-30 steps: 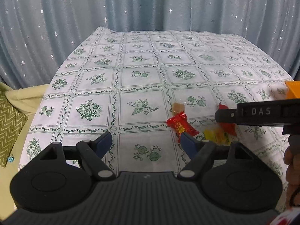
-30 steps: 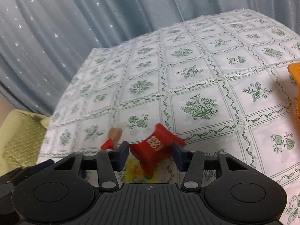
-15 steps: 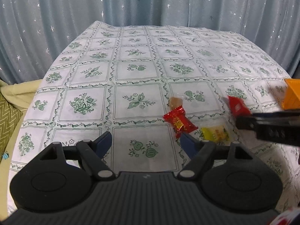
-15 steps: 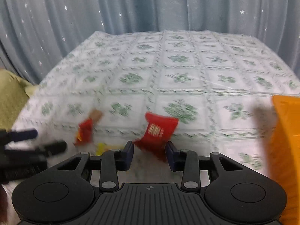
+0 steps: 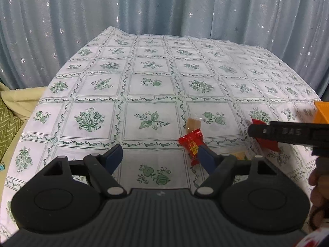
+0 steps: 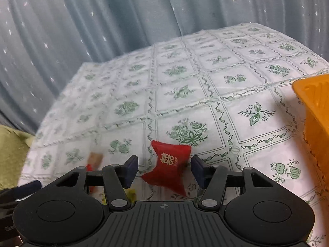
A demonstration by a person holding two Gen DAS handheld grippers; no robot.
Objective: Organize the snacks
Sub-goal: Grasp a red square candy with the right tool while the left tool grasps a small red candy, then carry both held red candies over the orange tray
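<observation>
A red candy packet with gold print [image 6: 170,167] lies between the spread jaws of my right gripper [image 6: 164,169], touching neither finger. It also shows in the left wrist view [image 5: 265,133], behind the right gripper's black body. My left gripper [image 5: 160,156] is open and empty above the tablecloth. A red-and-yellow wrapped candy [image 5: 192,144] lies just beside its right finger, with a brown candy [image 5: 193,123] behind it and a yellow candy [image 5: 240,154] partly hidden to the right. An orange basket [image 6: 314,119] stands at the right.
A white tablecloth with green flower squares [image 5: 152,86] covers the table. Blue star-patterned curtains [image 5: 164,6] hang behind it. A yellow-green cushion [image 5: 8,123] sits off the table's left edge. The person's hand [image 5: 318,185] shows at the right.
My right gripper has opened from its grip on the red packet and swung back left, away from the basket. My left gripper drifted slightly and stayed open.
</observation>
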